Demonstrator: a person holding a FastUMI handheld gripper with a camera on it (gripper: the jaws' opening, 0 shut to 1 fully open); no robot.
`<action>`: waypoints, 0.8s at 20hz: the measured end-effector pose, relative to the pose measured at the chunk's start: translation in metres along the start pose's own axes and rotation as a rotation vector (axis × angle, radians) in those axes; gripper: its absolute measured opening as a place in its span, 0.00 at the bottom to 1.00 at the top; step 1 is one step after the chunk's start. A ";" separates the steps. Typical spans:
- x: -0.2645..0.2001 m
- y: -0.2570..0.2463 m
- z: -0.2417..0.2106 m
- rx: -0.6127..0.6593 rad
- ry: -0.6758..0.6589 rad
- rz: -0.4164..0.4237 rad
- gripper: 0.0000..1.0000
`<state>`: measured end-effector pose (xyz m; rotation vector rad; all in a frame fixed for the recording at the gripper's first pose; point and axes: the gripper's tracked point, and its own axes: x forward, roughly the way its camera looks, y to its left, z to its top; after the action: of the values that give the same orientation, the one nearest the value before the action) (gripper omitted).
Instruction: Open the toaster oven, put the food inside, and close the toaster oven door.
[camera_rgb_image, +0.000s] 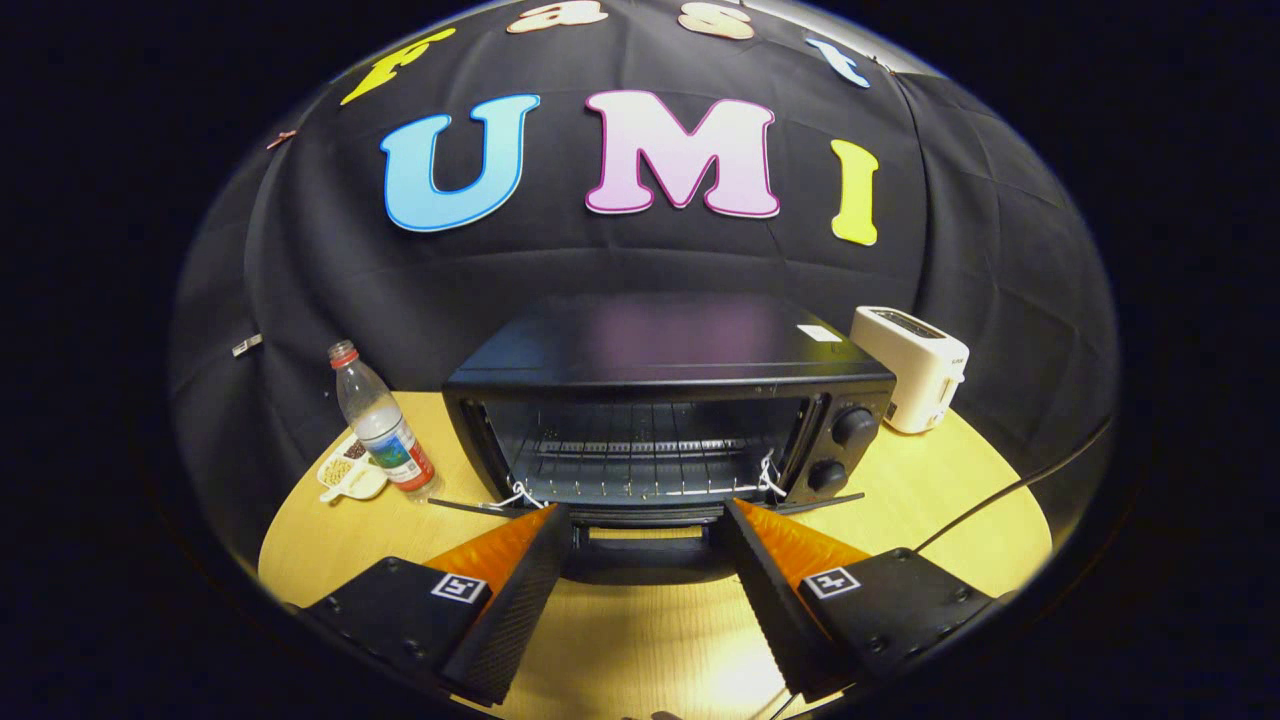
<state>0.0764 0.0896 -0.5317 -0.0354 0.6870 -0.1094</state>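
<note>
On the wooden table (950, 500), a water bottle (380, 425) stands far left. The toaster oven (665, 400) sits centre, door (645, 545) dropped open just ahead of the gripper (647, 512), fingers spread wide, holding nothing. A white toaster (912, 365) stands far right.

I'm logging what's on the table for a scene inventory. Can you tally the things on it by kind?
Appliances: 2, toaster oven, door down, and white toaster.
Bottles: 1, water bottle.
Dishes: 1, small snack dish.
Cables: 1, black cable.
Total: 5.
The gripper is open before the oven.
</note>
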 end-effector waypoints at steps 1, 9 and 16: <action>-0.002 0.001 -0.003 -0.003 0.016 0.000 0.99; -0.020 -0.003 -0.077 -0.015 0.282 0.032 0.98; -0.021 -0.012 -0.073 0.027 0.295 0.045 0.97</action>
<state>0.0126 0.0803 -0.5740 0.0232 0.9805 -0.0815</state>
